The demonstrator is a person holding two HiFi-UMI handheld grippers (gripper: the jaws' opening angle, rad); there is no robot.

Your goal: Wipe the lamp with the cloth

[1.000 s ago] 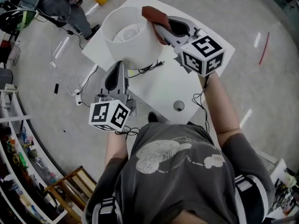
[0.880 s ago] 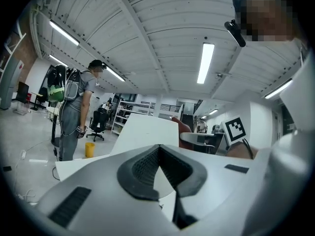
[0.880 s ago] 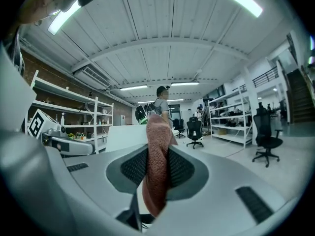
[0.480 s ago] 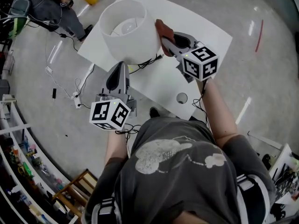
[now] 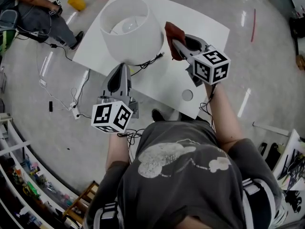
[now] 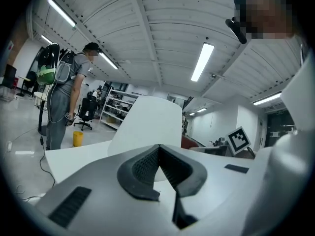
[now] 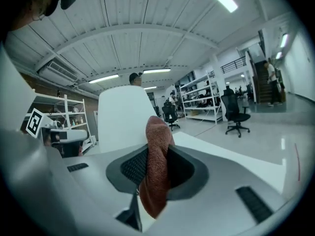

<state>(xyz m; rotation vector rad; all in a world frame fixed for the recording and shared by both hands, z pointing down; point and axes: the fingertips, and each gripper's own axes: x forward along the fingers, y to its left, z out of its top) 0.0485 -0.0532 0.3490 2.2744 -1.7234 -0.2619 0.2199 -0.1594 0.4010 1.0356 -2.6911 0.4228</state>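
One cloth (image 5: 173,34) in right gripper (image 5: 176,46), beside lamp (image 5: 131,30); base hidden.

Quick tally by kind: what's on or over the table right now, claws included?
Lamp: 1
Cloth: 1
Black cord: 1
Claws: 2 (left claw shut, empty; right claw shut on the cloth)
Total: 5

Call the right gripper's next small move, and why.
Probably ease the right gripper toward the lampshade until the cloth presses on its side. The jaws are clamped on the cloth, which sits just beside the shade; I can't confirm contact.
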